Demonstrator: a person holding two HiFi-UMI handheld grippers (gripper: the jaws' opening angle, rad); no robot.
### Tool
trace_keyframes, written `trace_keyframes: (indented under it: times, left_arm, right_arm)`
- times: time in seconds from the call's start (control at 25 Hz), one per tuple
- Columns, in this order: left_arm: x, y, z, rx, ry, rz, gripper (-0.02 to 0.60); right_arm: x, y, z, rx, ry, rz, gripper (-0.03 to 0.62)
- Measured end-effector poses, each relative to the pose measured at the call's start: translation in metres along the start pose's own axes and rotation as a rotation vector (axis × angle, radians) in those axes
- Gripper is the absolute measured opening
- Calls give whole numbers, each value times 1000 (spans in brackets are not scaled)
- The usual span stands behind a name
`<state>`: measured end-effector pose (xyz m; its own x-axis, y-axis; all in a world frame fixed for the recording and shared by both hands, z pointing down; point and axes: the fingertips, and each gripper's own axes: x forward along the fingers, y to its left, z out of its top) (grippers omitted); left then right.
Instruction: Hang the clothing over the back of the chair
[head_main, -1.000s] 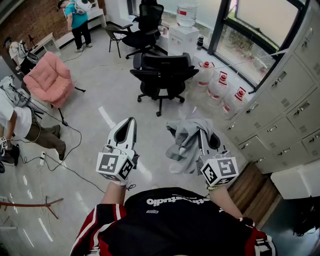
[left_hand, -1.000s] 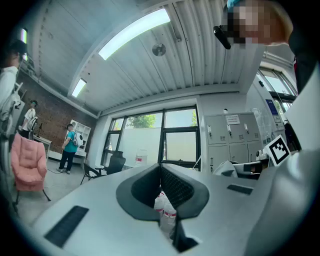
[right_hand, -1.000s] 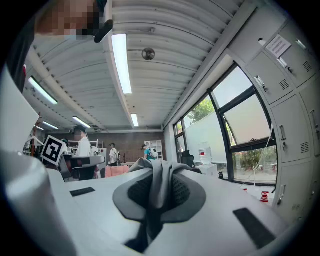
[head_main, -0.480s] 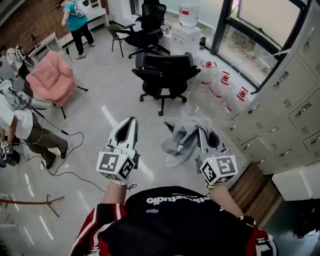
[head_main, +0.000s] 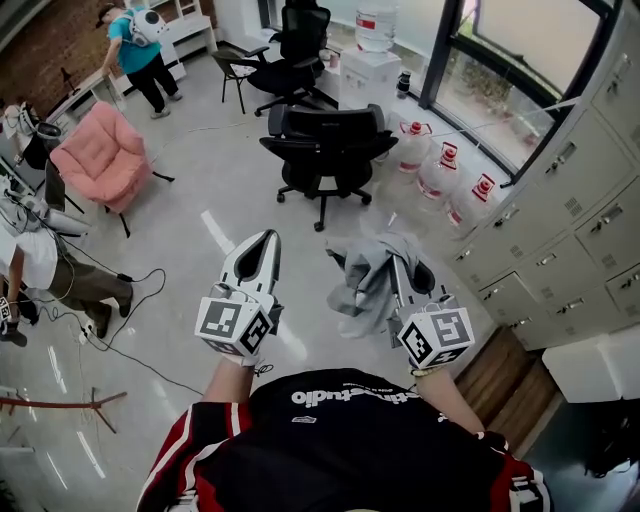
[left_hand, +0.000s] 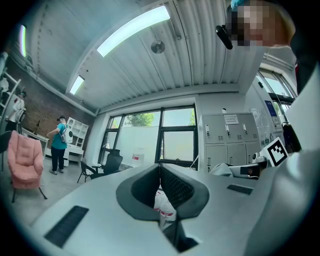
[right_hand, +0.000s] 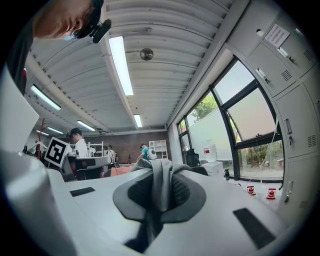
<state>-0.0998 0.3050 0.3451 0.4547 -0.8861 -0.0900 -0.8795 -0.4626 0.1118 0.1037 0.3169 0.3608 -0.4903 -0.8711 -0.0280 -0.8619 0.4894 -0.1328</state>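
In the head view my right gripper (head_main: 400, 268) is shut on a grey garment (head_main: 360, 280), which hangs bunched from its jaws above the floor. The right gripper view shows the grey garment (right_hand: 161, 192) pinched between the pads of that gripper (right_hand: 161, 172). My left gripper (head_main: 262, 250) is level beside it, with its jaws together and nothing in them. In the left gripper view its tips (left_hand: 160, 170) meet. The black office chair (head_main: 325, 140) stands ahead of both grippers with its back towards me, well apart from the garment.
Several water jugs (head_main: 440, 165) stand right of the chair by the window. Grey lockers (head_main: 575, 205) line the right side. A pink armchair (head_main: 98, 155) and people (head_main: 135, 50) are at the left, with cables (head_main: 130, 310) on the floor. More black chairs (head_main: 290, 60) stand behind.
Both grippers have hardly shifted. The hanging garment has swung slightly. The person in teal at the back has moved left, and the person at the left edge has shifted.
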Motion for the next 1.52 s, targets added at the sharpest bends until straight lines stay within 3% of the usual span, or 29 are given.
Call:
trace_keyframes:
  times: [1.04,1.52]
  left_arm:
    - [52,-47,-6,42,-10,16,24]
    - [94,-20,-27,30,18,27,25]
  right_arm:
    - [6,-48,15,-1,-46,102,25]
    - [49,-71,-3,12,-8,101,25]
